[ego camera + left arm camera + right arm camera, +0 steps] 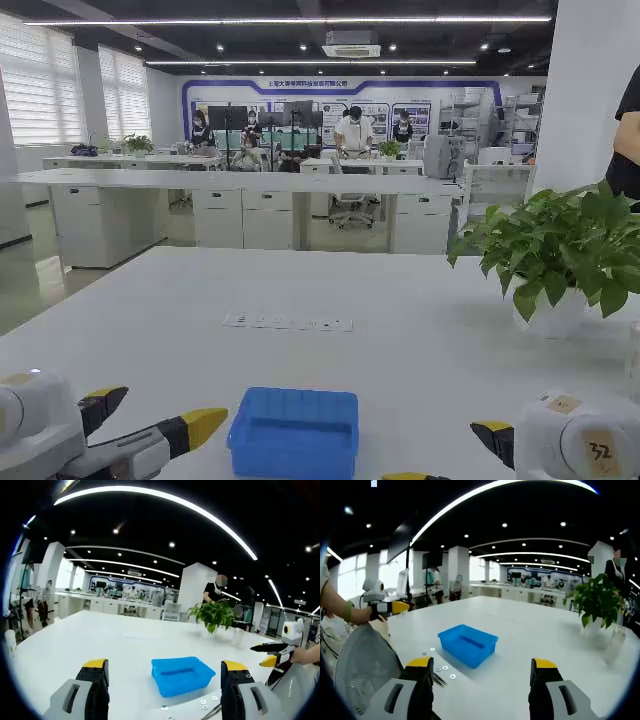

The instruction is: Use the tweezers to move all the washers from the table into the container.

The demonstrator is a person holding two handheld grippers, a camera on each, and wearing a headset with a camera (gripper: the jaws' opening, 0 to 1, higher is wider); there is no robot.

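While left hand-held gripper and right hand-held gripper gape empty, container lies long axis crosswise, head view.

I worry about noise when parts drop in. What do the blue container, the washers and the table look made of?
The blue container looks like moulded plastic: even saturated colour, soft sheen. The washers look like metal, pale silvery rings, though too small to be sure. The table has a smooth matt white top, probably laminate.
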